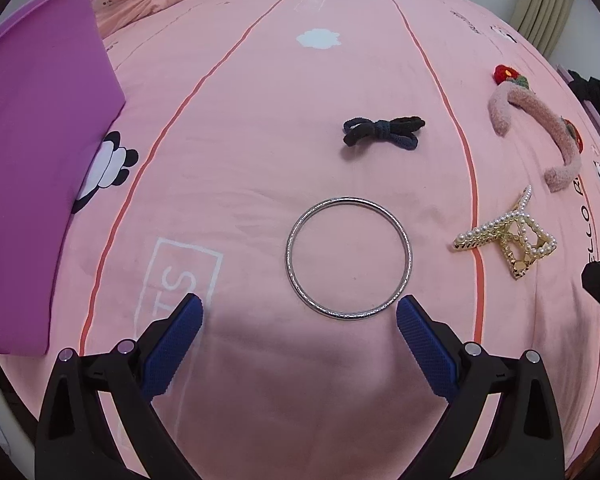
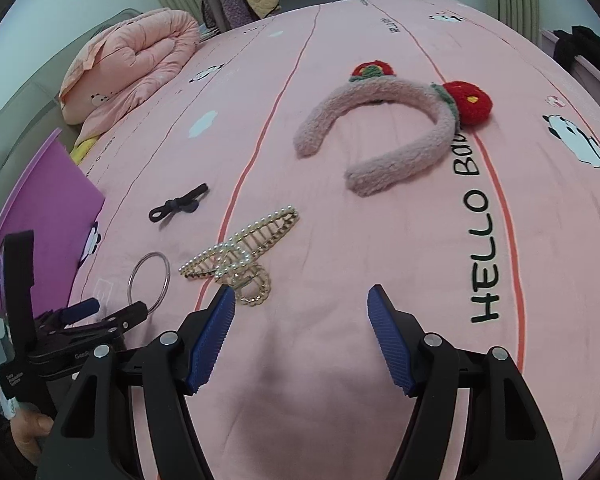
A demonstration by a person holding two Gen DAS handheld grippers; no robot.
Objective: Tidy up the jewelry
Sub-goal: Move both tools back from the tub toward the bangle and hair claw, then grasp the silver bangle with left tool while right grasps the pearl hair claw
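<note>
A silver bangle (image 1: 348, 258) lies flat on the pink bedsheet just ahead of my open, empty left gripper (image 1: 300, 308). Beyond it lies a black hair tie (image 1: 384, 130). A pearl hair claw (image 1: 508, 236) and a fluffy pink headband (image 1: 540, 136) with red flowers lie to the right. In the right wrist view my right gripper (image 2: 300, 300) is open and empty, its left fingertip close to the pearl claw (image 2: 236, 260). The headband (image 2: 384, 128), hair tie (image 2: 180, 202) and bangle (image 2: 149, 280) show there too, with the left gripper (image 2: 92, 312) at the bangle.
A purple box (image 1: 40, 184) stands at the left on the bed; it also shows in the right wrist view (image 2: 40, 232). A folded pink quilt (image 2: 132, 60) lies at the far left of the bed. Dark clothing (image 2: 584, 52) sits past the right edge.
</note>
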